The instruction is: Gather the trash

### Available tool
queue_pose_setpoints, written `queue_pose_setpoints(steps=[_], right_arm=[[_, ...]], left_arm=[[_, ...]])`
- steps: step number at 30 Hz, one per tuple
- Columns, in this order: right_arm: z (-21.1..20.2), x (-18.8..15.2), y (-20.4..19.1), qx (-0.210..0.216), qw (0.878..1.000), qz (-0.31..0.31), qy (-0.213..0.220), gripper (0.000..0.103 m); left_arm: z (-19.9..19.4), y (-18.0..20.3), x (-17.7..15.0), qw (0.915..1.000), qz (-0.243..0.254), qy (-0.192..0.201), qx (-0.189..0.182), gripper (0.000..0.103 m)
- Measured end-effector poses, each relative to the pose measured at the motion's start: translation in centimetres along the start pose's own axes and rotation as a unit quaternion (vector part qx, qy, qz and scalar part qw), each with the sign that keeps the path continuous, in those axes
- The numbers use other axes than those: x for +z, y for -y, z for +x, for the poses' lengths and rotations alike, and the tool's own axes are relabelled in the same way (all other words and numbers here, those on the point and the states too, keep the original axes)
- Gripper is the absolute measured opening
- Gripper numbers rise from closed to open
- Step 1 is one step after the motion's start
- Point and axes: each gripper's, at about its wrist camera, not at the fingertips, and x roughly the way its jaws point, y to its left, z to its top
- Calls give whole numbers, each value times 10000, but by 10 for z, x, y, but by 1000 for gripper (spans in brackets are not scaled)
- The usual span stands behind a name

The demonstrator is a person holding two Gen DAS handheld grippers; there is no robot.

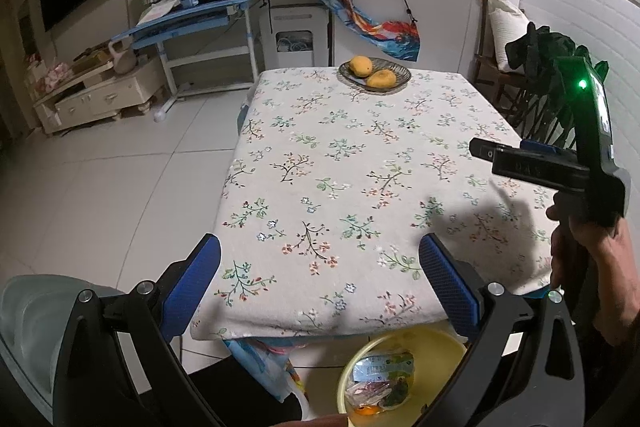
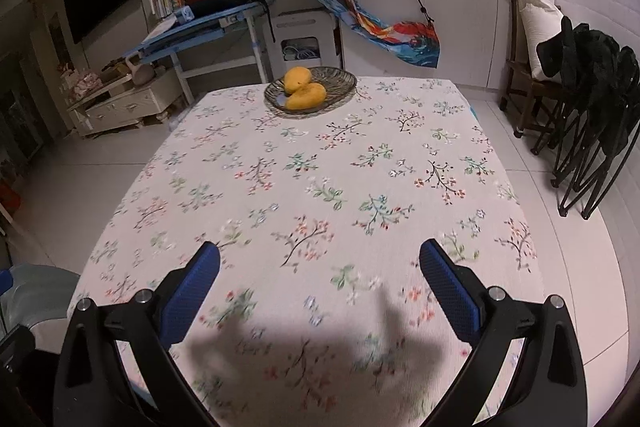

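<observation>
Dim indoor light, pinkish-grey cast. Soft shadows fall on tablecloth (image 2: 320,187) near front edge. Near cloth pattern motion-blurred in right wrist view. Strong fisheye bending, dark vignette at corners.

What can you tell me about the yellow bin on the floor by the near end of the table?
The yellow bin is a round, pale yellow tub that looks like plastic. It stands upright and open-topped on the tiled floor, just below the near edge of the table. Only the left wrist view shows it, partly hidden behind the left claw. Inside lie crumpled wrappers, one pale blue and green, plus something orange at the bottom. Neither claw touches it.
</observation>
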Motion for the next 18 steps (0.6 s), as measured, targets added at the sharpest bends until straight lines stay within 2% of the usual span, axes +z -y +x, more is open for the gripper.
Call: queue_pose_setpoints(steps=[8,13,18], right_arm=[[28,15,12,-146,9996,14,-245,96],[47,22,20,-217,9989,34,-419,96],[52,25,23,-217,9987,93,-446,96]], left_arm=[[14,-7,3,9999,-55,-82,55,96],[19,-12,4,9995,-153,15,290,96],[25,-16,5,9994,-240,-97,221,96]])
